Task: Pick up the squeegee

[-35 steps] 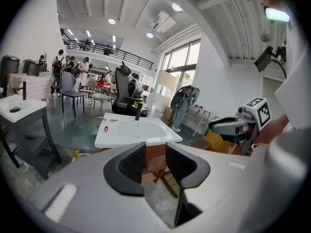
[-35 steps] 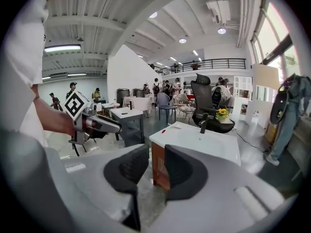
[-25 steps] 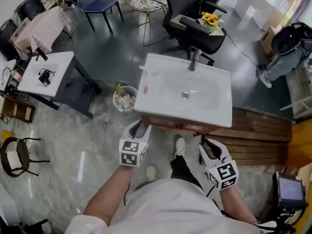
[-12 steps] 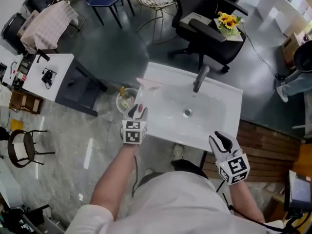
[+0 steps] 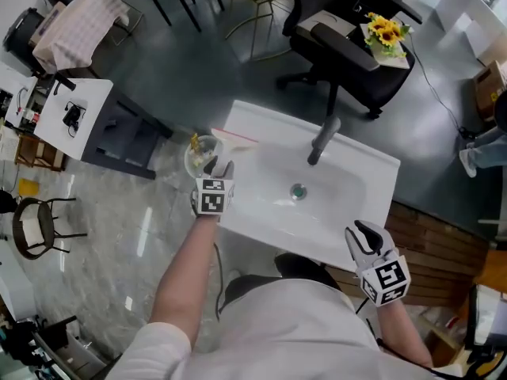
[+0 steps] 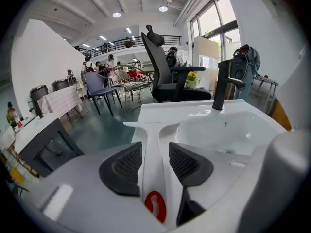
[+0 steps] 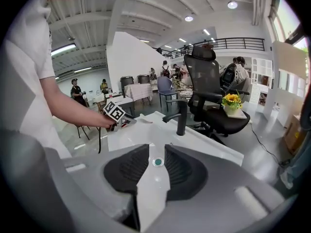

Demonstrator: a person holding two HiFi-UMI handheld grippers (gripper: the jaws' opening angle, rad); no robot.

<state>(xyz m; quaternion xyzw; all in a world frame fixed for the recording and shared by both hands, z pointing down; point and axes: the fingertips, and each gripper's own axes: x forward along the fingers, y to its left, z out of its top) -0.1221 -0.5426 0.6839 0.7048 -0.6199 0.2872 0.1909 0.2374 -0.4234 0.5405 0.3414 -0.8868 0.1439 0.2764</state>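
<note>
The white squeegee [image 5: 238, 138] lies flat on the left rim of the white sink [image 5: 372, 172], its blade at the far end. In the left gripper view its handle [image 6: 153, 144] runs toward me, with a red hanging loop at the near end. My left gripper [image 5: 220, 167] is low over that rim. Its jaws [image 6: 155, 150] stand open on either side of the handle, close to it. My right gripper [image 5: 364, 232] hovers over the sink's front right edge. It is open [image 7: 156, 152] with nothing between its fingers, and the drain [image 7: 157, 162] shows through the gap.
A black faucet [image 5: 321, 137] rises at the back of the basin. A small waste bin [image 5: 198, 155] stands on the floor just left of the sink. Behind are a black office chair [image 5: 348, 42] and a white side table [image 5: 59, 113]. A wooden platform [image 5: 444, 252] lies to the right.
Both grippers have moved forward from in front of the sink to over it. The left one came down onto the left rim, and its jaws now straddle the squeegee handle.
</note>
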